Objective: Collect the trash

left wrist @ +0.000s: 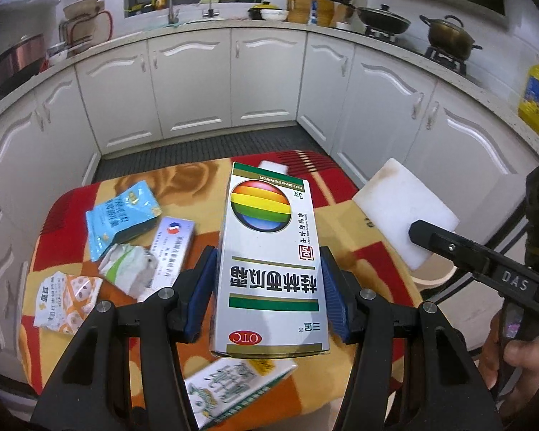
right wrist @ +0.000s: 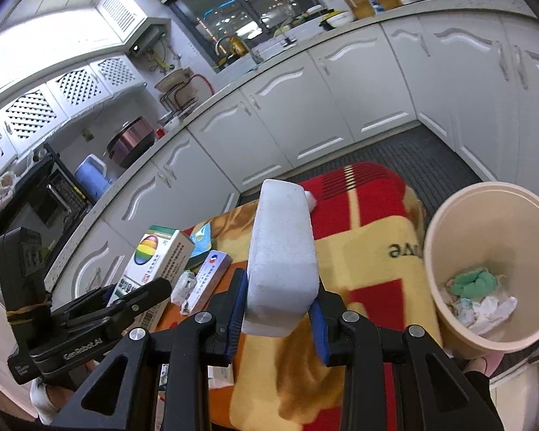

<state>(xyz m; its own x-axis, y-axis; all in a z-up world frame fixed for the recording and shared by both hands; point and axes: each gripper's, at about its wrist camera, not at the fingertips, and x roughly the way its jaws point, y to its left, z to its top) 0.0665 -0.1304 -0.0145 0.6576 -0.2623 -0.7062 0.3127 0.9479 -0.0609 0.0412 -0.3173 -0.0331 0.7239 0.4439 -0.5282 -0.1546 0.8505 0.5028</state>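
Beside the bin (right wrist: 449,251), both tools pinch loads — left tool (left wrist: 267,287) box (left wrist: 269,251), right tool (right wrist: 278,309) foam block (right wrist: 282,251) low; either may slip off-target.

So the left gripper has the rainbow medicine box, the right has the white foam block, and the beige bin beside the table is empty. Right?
Not quite: the beige bin is not empty. The right wrist view shows green and white crumpled scraps at its bottom. The rest holds: the left gripper has the rainbow medicine box and the right gripper has the white foam block.
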